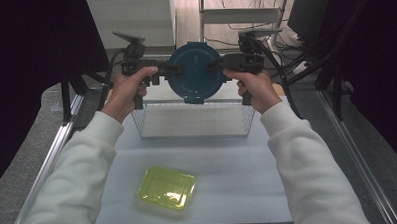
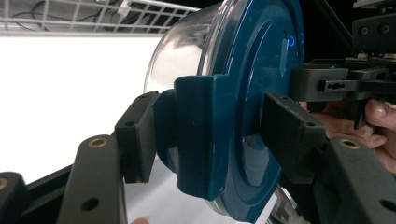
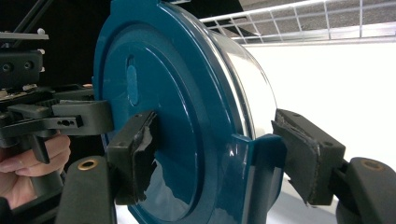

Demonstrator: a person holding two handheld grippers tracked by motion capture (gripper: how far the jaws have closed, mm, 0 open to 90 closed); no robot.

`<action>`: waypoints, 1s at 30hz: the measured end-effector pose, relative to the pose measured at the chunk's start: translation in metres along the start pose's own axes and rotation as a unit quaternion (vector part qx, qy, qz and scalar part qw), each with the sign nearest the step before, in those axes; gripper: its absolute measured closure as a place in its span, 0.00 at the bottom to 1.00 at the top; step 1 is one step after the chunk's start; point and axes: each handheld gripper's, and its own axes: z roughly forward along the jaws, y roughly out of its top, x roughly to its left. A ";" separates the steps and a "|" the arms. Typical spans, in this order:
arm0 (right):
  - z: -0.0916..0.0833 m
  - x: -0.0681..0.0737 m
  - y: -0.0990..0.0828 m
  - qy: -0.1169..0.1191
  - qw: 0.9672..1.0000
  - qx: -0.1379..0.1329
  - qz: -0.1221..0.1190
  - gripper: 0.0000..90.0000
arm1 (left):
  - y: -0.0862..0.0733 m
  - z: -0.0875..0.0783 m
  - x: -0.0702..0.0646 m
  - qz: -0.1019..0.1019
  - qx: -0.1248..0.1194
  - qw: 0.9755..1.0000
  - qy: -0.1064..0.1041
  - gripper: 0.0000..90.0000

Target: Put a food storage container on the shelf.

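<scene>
Two grippers are sharing one load here, prob. because the round container [image 1: 193, 72] is too wide and slick for a single pair of jaws. It's hanging in the air over the wire basket [image 1: 194, 119] at the far end of the white table [image 1: 228, 166], turned on its side so the lid is facing the person. The basket is sitting directly below, so I'm guessing the container is either going in or coming out; can't tell which. The left gripper [image 1: 171, 69] is clamping the left edge and the right gripper [image 1: 216, 66] the right edge, both partly closed w/ the rim and a latch tab sandwiched between the pads. In the left gripper view one pad is pressing the dark-teal lid face and the other is sitting behind the side latch [image 2: 196, 140]; the right gripper view is showing the mirror grip, w/ one pad on the lid and one behind the latch [image 3: 257, 172]. Gripping at opposite latches is keeping it from rolling. As for looks: the lid is deep teal, glossy, w/ raised concentric rings and a small oval vent plug [image 3: 132, 85]; the body is clear glass or plastic, appearing empty. A yellow-green rectangular container [image 1: 166, 187] is lying well apart, near the table's front edge, untouched.
</scene>
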 end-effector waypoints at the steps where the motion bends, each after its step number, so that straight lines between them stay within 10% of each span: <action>1: 0.004 -0.003 0.007 0.001 1.000 0.002 0.002 0.35 | 0.003 0.001 0.002 -0.001 0.001 1.000 0.002 0.44; 30: 0.049 -0.046 0.019 0.017 0.998 0.029 0.058 0.34 | 0.017 0.031 0.047 -0.053 0.031 0.998 0.012 0.44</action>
